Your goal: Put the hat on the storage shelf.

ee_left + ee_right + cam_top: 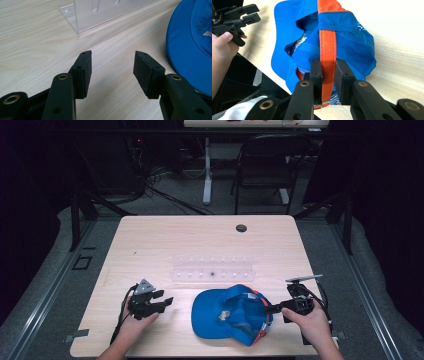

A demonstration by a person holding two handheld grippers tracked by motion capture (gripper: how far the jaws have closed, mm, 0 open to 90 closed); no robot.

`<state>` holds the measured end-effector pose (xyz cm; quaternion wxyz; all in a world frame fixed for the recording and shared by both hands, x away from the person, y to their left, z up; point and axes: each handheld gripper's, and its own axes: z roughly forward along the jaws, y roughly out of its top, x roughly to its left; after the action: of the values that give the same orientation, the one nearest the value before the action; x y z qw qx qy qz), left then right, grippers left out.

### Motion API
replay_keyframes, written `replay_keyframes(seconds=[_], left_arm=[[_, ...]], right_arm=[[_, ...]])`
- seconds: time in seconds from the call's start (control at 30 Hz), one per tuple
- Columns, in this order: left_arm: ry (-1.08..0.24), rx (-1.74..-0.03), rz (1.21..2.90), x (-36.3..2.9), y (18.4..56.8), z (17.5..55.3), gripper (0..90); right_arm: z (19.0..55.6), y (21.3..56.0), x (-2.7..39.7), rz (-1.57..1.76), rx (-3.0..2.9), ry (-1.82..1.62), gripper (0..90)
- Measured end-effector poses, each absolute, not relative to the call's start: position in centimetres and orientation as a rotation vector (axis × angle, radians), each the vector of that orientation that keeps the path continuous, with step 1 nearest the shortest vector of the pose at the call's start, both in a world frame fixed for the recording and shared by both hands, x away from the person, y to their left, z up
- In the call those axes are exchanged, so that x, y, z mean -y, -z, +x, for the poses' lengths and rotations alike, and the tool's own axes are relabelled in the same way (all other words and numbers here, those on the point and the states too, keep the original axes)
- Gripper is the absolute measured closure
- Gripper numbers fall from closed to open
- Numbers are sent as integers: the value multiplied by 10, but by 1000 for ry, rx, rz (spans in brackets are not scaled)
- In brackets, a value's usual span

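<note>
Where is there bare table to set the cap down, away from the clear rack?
The widest bare stretch runs from the clear rack to the far edge with the cable hole. The left strip beside the left gripper is free too. The near middle is crowded: cap, right gripper clamping its orange strap.

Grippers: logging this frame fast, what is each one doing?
Left gripper: open, empty, above the wooden table.
Right gripper: shut on the orange strap of the blue fabric cap.

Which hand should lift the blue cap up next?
Probably the right. The right gripper is already shut on the orange strap at the back of the blue cap. The left gripper is open over bare table, beside the cap's brim.
</note>
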<state>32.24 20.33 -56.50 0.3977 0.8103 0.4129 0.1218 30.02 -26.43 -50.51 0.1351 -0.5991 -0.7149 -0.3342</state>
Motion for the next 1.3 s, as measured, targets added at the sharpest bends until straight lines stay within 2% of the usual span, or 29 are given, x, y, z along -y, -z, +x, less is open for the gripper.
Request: replay_keyframes(seconds=[0.5, 1.3], left_arm=[[-305, -1046, 2057, -202, 566, 323, 495], [-304, -1037, 2066, -200, 567, 322, 495]], right_arm=[[313, 486, 259, -1752, 2136, 859, 780], [335, 444, 221, -1826, 2332, 539, 779]])
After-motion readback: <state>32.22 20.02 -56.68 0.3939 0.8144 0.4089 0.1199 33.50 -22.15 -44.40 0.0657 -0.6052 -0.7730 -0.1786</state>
